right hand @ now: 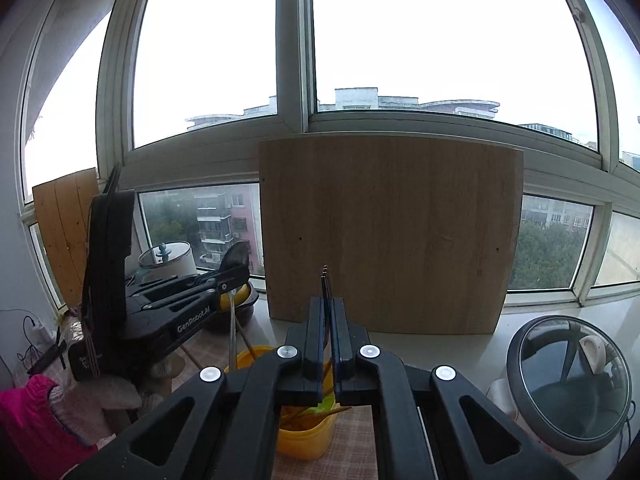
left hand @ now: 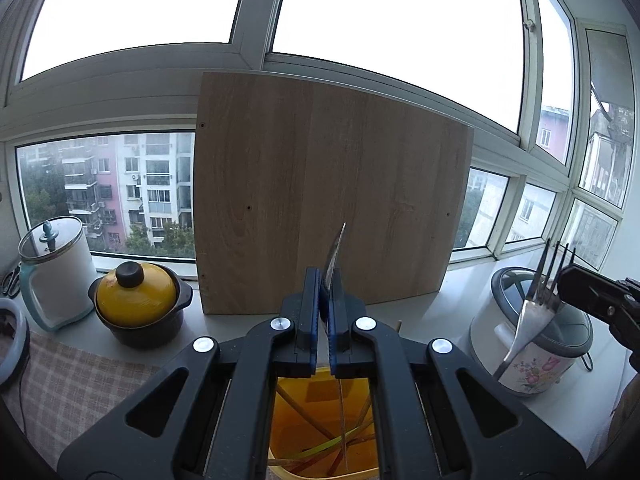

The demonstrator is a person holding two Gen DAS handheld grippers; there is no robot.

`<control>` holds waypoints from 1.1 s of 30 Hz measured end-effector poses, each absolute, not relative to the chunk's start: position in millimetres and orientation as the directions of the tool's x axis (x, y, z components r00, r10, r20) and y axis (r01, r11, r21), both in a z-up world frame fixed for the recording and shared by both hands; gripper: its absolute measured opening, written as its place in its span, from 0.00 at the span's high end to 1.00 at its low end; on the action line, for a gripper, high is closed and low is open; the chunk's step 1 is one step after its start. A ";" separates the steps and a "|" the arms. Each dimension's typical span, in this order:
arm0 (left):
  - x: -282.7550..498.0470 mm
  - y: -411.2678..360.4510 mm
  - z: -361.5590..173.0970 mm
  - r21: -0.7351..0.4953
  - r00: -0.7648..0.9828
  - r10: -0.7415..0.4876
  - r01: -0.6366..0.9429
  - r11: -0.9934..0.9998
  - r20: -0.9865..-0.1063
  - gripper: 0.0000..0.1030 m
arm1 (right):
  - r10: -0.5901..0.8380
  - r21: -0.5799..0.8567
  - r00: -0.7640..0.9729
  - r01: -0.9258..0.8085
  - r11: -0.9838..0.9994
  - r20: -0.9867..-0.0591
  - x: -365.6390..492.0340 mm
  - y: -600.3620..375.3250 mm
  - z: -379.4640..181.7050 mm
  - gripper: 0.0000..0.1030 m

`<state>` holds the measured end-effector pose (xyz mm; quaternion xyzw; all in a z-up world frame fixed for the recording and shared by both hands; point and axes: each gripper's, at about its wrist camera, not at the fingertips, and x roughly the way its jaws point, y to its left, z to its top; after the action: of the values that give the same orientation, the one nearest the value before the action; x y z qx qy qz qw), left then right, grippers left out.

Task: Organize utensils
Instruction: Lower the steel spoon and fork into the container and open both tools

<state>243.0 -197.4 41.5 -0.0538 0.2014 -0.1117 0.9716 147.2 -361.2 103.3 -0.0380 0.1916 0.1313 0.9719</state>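
Observation:
My left gripper (left hand: 325,300) is shut on a metal spoon (left hand: 334,252), seen edge-on, bowl up, handle running down into the yellow cup (left hand: 320,436) below. The cup holds several chopsticks. In the right wrist view the same spoon (right hand: 236,258) stands upright in the left gripper (right hand: 228,280) over the yellow cup (right hand: 304,436). My right gripper (right hand: 327,316) is shut on a metal fork (right hand: 325,286), tines up. In the left wrist view the fork (left hand: 536,300) is held by the right gripper (left hand: 568,284) above the floral pot.
A wooden board (left hand: 328,208) leans against the window. A yellow-lidded black pot (left hand: 138,304) and a white canister (left hand: 56,272) stand at left. A floral cooker with glass lid (left hand: 532,344) (right hand: 568,384) stands at right. A checked cloth (left hand: 72,392) covers the counter.

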 end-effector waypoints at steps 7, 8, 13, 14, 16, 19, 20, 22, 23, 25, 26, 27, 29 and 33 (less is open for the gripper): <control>236.6 -204.9 27.8 -0.129 0.918 -0.156 0.117 0.985 -0.364 0.99 | 0.257 -0.020 0.866 -0.294 0.956 -0.429 185.2 -357.6 79.2 1.00; 235.4 -205.1 25.5 -0.134 0.919 -0.153 0.111 0.985 -0.364 0.99 | 0.261 -0.020 0.861 -0.299 0.954 -0.437 189.2 -357.0 75.9 1.00; 230.4 -204.8 14.6 -0.143 0.915 -0.139 0.091 0.986 -0.378 0.99 | 0.285 -0.013 0.826 -0.333 0.943 -0.487 210.5 -351.9 57.1 1.00; 229.4 -204.2 13.2 -0.144 0.914 -0.140 0.091 0.985 -0.381 0.99 | 0.288 -0.010 0.820 -0.337 0.941 -0.494 213.5 -351.7 54.2 1.00; 228.0 -202.6 10.0 -0.150 0.909 -0.142 0.090 0.985 -0.391 0.99 | 0.295 -0.006 0.808 -0.347 0.938 -0.510 220.7 -350.3 48.1 1.00; 227.6 -199.7 4.1 -0.167 0.899 -0.151 0.089 0.982 -0.412 0.99 | 0.302 -0.007 0.791 -0.361 0.933 -0.531 226.9 -347.3 38.7 1.00; 227.6 -198.9 2.3 -0.171 0.896 -0.153 0.088 0.981 -0.417 0.99 | 0.306 -0.005 0.786 -0.365 0.931 -0.537 227.9 -346.9 36.7 1.00; 225.8 -197.9 -1.3 -0.167 0.893 -0.154 0.090 0.982 -0.423 0.99 | 0.311 -0.004 0.778 -0.374 0.928 -0.546 229.6 -345.8 32.3 1.00; 224.2 -197.6 -1.8 -0.160 0.894 -0.152 0.092 0.983 -0.421 0.99 | 0.314 -0.002 0.773 -0.377 0.926 -0.551 230.7 -345.5 30.5 1.00; 222.8 -196.3 -2.2 -0.166 0.890 -0.164 0.101 0.981 -0.425 0.99 | 0.316 0.001 0.768 -0.380 0.925 -0.557 231.9 -345.4 28.0 1.00; 223.1 -195.0 -2.0 -0.175 0.887 -0.173 0.106 0.979 -0.428 0.99 | 0.316 0.002 0.765 -0.381 0.925 -0.561 232.3 -345.4 26.3 1.00; 223.7 -194.0 -1.9 -0.181 0.885 -0.180 0.111 0.977 -0.430 0.99 | 0.319 0.004 0.762 -0.384 0.923 -0.564 234.7 -344.5 25.8 1.00; 225.1 -191.3 -2.0 -0.187 0.883 -0.180 0.108 0.976 -0.434 0.99 | 0.320 0.006 0.758 -0.385 0.923 -0.568 235.1 -343.9 23.8 1.00; 227.9 -188.1 -2.5 -0.195 0.877 -0.191 0.115 0.974 -0.441 0.99 | 0.324 0.015 0.753 -0.386 0.922 -0.573 234.9 -344.8 21.6 1.00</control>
<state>227.9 -188.1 -2.5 -0.0815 0.2353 -0.0792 0.9652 234.9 -344.8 21.6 -0.0522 0.2961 0.1899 0.9346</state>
